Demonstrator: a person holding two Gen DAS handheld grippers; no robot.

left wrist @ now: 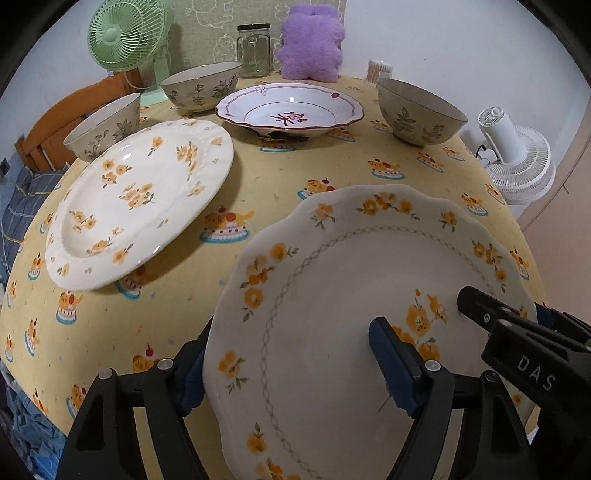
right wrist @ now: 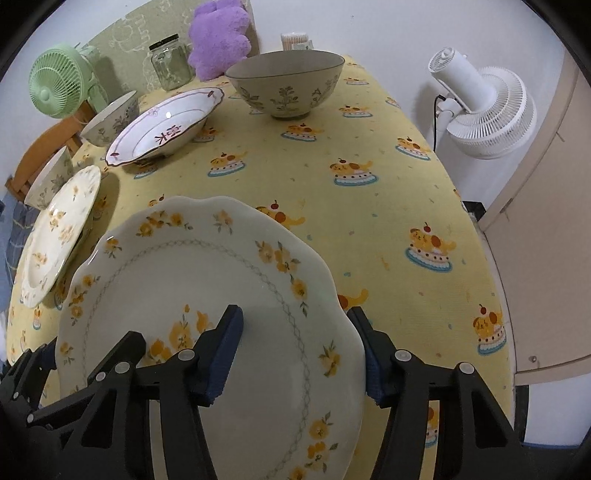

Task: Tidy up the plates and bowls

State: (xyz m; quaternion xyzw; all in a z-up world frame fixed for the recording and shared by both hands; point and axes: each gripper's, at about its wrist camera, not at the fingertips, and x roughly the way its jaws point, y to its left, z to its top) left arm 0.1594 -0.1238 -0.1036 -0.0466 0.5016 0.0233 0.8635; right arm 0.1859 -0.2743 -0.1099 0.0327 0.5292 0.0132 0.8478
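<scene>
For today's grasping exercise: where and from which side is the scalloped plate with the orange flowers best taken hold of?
By its rim. The scalloped plate lies flat and wide, so only the thin raised edge fits between fingers. Come down from above at opposite sides, as the left gripper and right gripper now straddle it.

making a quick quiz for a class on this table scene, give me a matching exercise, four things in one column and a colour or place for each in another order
Things:
1. table fan
2. plush toy
3. scalloped plate
4. glass jar

Descriptions:
A. purple
B. between both grippers, at the near table edge
C. green
D. clear, dark lid, at the back by the wall

Pairs: 1-C, 2-A, 3-B, 4-D
</scene>
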